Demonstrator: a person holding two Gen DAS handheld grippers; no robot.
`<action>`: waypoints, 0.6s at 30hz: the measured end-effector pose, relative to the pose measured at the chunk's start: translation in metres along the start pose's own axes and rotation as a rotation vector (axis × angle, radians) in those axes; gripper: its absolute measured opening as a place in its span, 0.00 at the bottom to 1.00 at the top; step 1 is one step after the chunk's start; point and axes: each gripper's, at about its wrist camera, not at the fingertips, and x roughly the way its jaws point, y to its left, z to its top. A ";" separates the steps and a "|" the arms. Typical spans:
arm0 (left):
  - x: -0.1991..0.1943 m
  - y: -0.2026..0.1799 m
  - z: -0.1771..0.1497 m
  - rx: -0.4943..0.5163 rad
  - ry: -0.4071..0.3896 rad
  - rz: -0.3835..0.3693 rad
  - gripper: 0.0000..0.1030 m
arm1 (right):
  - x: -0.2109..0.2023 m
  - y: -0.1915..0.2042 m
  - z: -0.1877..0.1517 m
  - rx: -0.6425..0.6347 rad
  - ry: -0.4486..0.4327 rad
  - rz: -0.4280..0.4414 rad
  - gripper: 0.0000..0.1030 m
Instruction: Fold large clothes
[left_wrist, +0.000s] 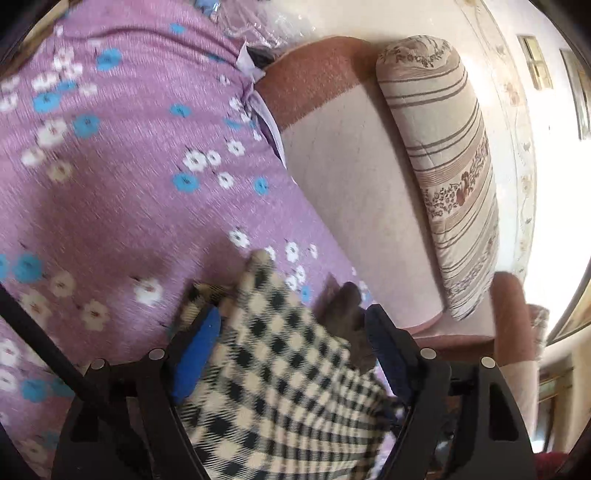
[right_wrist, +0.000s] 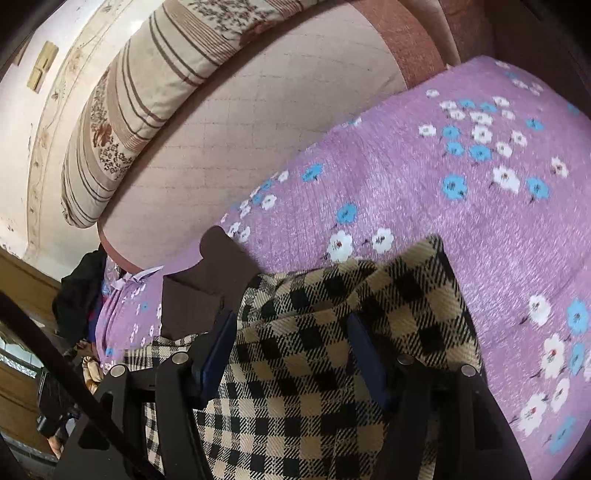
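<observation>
Nearest each camera, a black-and-cream checked garment (left_wrist: 280, 369) lay between the fingers of the left gripper (left_wrist: 291, 347) and the right gripper (right_wrist: 291, 350). Both pairs of fingers stood apart, the cloth loose between the blue pads (left_wrist: 195, 358), not pinched. It rested on a purple floral bedspread (right_wrist: 461, 221). Doing this well likely meant releasing both corners evenly, edges aligned. Beyond lay a striped bolster (left_wrist: 443, 166). No readable writing appeared.

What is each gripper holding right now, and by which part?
Nothing is gripped. The checked garment lies between the open jaws of both the left gripper and the right gripper, over the purple floral cover.
</observation>
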 end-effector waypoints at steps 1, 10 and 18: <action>-0.003 0.001 0.000 0.013 -0.004 0.014 0.76 | -0.005 0.001 0.001 -0.005 -0.009 0.003 0.65; -0.049 0.018 -0.053 0.249 0.051 0.181 0.77 | -0.089 -0.027 -0.042 -0.075 -0.024 0.030 0.70; -0.059 0.048 -0.123 0.387 0.168 0.164 0.77 | -0.127 -0.075 -0.127 -0.091 0.037 -0.015 0.72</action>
